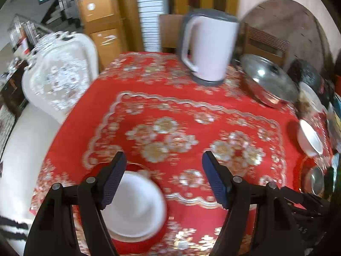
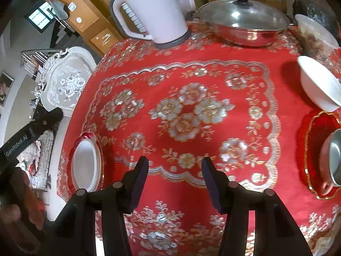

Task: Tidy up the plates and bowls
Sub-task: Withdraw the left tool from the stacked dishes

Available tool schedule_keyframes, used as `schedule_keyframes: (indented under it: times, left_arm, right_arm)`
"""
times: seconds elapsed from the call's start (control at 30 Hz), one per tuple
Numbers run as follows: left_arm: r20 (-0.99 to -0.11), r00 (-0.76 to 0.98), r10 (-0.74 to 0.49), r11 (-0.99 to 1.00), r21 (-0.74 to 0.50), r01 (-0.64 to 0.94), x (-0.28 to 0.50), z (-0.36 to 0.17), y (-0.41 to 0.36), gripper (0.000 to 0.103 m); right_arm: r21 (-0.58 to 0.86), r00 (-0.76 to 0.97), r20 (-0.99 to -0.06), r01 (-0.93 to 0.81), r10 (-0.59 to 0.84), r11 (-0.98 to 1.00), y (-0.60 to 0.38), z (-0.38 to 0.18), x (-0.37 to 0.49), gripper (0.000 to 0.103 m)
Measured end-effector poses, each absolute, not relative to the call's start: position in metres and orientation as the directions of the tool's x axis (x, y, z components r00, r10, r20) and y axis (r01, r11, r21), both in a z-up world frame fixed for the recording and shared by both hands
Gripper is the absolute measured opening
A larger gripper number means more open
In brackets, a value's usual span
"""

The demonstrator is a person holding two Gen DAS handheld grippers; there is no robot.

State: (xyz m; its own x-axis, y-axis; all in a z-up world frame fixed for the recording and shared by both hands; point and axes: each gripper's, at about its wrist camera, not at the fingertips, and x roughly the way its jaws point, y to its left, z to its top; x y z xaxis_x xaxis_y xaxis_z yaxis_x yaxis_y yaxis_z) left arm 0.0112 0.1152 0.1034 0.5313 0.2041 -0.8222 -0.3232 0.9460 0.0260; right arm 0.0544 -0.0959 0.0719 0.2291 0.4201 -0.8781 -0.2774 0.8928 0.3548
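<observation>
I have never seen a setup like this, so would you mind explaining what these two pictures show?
A person holds a two-finger gripper in each hand, each carrying a fisheye camera looking along its fingers. One picture is from the left gripper, the other from the right gripper. Both are open and hold nothing. On the red tablecloth stand a kettle, a lidded pan, a white bowl, a white plate on a red plate, and a metal bowl on another red plate.

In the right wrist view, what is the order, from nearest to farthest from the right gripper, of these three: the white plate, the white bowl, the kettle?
Measured from the right gripper, whose jaws are open:
1. White plate, on a red plate at the table's left edge.
2. White bowl, at the right edge, farther back.
3. Kettle, at the far edge, left of the lidded pan.
</observation>
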Motion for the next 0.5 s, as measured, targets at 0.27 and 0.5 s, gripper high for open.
schedule_keyframes:
  times: [0.27, 0.5]
  left_arm:
    - [-0.830, 0.548, 0.102, 0.984, 0.005, -0.177, 0.041, 0.094, 0.039, 0.073]
    - [-0.821, 0.567, 0.064, 0.994, 0.004, -0.106, 0.063, 0.097, -0.008, 0.073]
  right_arm:
    - [0.330, 0.272, -0.884, -0.213, 0.380, 0.920, -0.140, 0.077, 0.061, 0.054]
    - [0.319, 0.318, -0.879, -0.160, 0.355, 0.934, -0.179, 0.087, 0.071, 0.054]
